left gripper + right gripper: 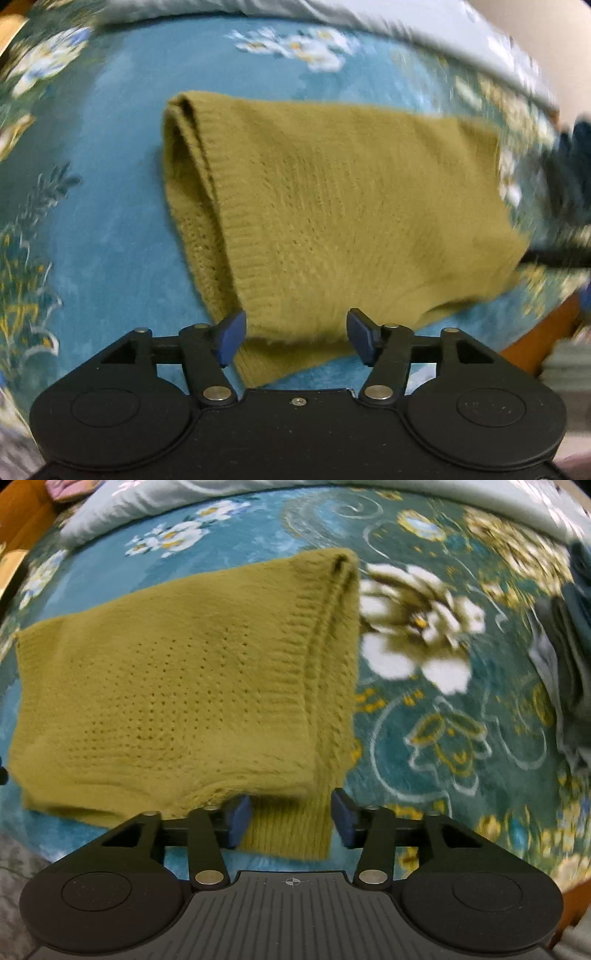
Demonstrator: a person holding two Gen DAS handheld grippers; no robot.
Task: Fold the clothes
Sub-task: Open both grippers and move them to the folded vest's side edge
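Note:
An olive-green knit sweater [332,206] lies folded on a teal floral bedspread [110,184], its ribbed hem doubled over at the left. My left gripper [295,339] stands open over the sweater's near edge, blue pads apart with knit between them. In the right wrist view the same sweater [177,686] spreads to the left, its folded hem on the right. My right gripper [291,819] is open too, straddling a hanging strip of the knit at the near corner. At the right edge of the left wrist view a dark blurred shape [569,206] shows; it looks like the other gripper.
The bedspread [443,738] has free room to the right of the sweater. A pile of grey and dark clothes [565,664] lies at the far right. A pale blanket [147,502] runs along the back. An orange wooden bed edge [543,332] shows at the near right.

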